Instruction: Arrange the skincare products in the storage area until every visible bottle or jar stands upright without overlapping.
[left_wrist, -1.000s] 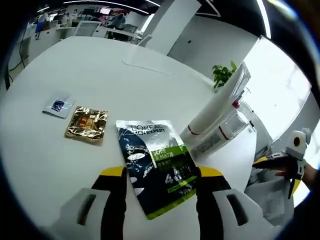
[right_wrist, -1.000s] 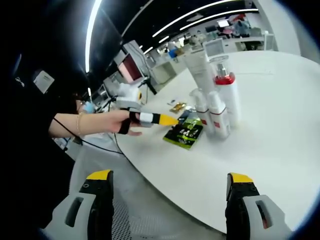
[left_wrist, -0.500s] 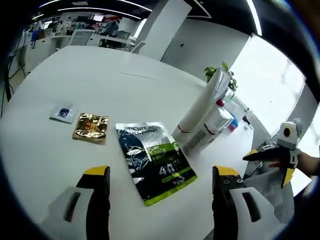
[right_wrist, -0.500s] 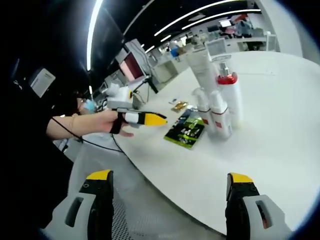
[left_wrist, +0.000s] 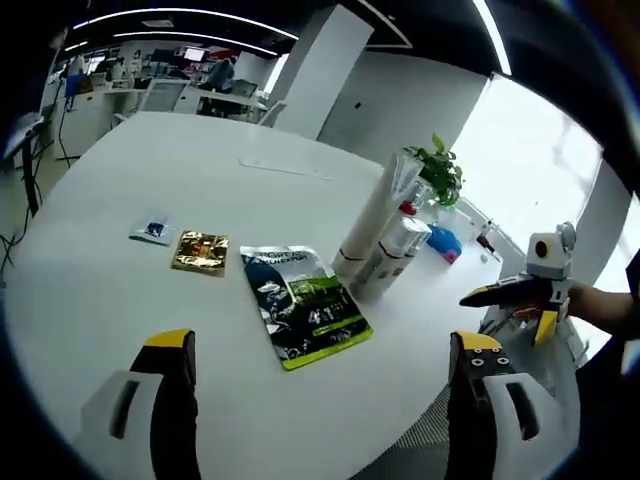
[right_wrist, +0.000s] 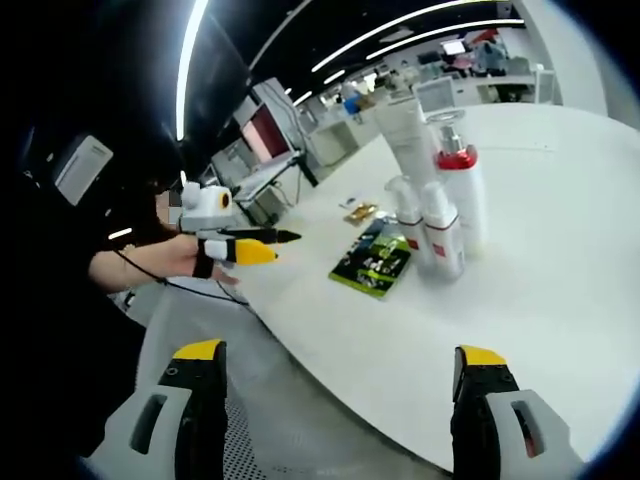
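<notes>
A: Open office, ceiling strip lights; round white worktop (left_wrist: 120, 300).

B: Left gripper (left_wrist: 320, 400)?

A: Fingers (left_wrist: 170, 345) released, wide apart, holding nothing, above the near edge of the worktop. Ahead between them lies a flat dark-and-green sachet (left_wrist: 303, 315). Beyond the left finger lie a gold packet (left_wrist: 200, 251) and a small blue-marked packet (left_wrist: 153, 232).

B: Bottles?

A: Tall white tube (left_wrist: 375, 222), upright, with pump bottles (left_wrist: 392, 258) clustered touching beside it, just past the sachet, toward the right finger.

B: Right gripper (right_wrist: 333, 385)?

A: Fingers (right_wrist: 482, 358) released, empty, off the worktop edge. The bottle cluster (right_wrist: 440, 215) stands ahead, red-capped bottle (right_wrist: 463, 190) included. The left gripper is in a hand (right_wrist: 185, 262), left of the sachet.
</notes>
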